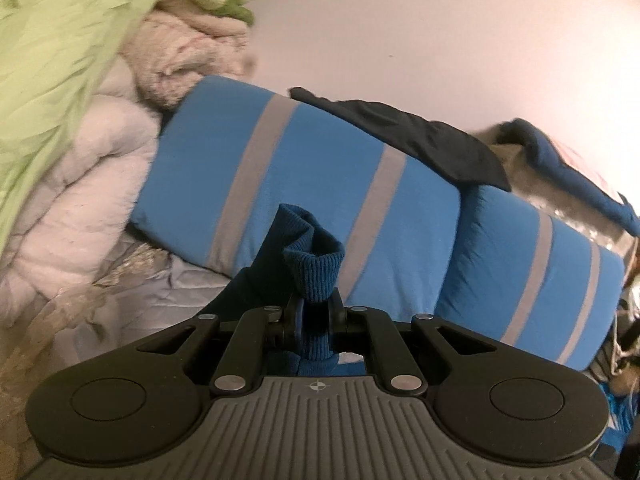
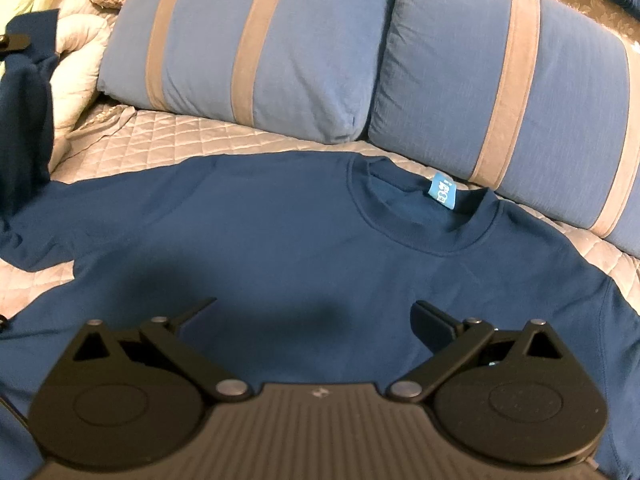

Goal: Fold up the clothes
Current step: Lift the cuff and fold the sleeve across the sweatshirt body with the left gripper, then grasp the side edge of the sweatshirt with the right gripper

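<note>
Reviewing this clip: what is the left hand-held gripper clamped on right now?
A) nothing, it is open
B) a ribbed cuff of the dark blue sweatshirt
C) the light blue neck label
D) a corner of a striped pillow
B: in the left wrist view the left hand-held gripper is closed on the ribbed cuff of the dark blue sweatshirt, while the right hand-held gripper hovers open above the sweatshirt's body.

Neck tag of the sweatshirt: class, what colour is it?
Light blue with white print, clearest in the right wrist view: neck tag on the sweatshirt.
</note>
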{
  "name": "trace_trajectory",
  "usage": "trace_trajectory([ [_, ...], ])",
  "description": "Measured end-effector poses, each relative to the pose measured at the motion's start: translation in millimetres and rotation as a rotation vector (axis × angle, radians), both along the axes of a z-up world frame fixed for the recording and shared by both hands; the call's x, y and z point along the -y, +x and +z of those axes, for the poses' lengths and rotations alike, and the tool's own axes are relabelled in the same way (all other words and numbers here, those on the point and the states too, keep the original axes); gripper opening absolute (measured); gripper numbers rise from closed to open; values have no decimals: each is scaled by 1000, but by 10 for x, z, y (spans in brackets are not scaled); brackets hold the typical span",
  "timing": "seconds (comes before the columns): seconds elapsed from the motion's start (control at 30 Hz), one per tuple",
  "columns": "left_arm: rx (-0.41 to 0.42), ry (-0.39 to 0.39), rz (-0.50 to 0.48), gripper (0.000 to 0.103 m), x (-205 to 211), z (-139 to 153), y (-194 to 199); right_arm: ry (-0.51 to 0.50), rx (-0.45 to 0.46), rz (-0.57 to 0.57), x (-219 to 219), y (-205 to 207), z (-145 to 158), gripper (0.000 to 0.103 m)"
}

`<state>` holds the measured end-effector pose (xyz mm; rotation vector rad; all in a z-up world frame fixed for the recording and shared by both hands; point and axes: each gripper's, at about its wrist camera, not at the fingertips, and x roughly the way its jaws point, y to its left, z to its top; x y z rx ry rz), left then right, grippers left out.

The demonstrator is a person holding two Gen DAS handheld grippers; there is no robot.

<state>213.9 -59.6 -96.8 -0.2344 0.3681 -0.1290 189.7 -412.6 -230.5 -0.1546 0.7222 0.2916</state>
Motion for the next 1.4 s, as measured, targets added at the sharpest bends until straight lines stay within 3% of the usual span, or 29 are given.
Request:
trace_trajectory([
  [0.43, 24, 195, -200, 12, 1016, -7, 177, 3, -8, -7, -6, 23, 3, 103],
  [0.5, 5, 198, -236, 19, 1140, -60, 193, 4, -12, -14, 0, 27, 2, 103],
  [0.57, 4, 177, -262, 45, 1169, -102, 150, 7, -17, -23, 17, 36, -1, 103],
  [0.6, 5, 165, -274, 51, 1176, -122, 124, 9, -19, -28, 29, 37, -1, 103],
  [0.67, 10, 164, -273, 70, 1141, -138, 51, 14, -20, -35, 55, 30, 1, 103],
  [0.7, 6, 169, -264, 71, 1087, -142, 20, 16, -21, -39, 68, 27, 2, 103],
  [1.17, -95, 245, -71, 75, 34, -294, -355, -38, 45, 28, 15, -62, 56, 103],
  [1.4, -166, 283, 1, 75, -341, -604, -456, -183, 160, 136, -168, -201, 91, 98],
])
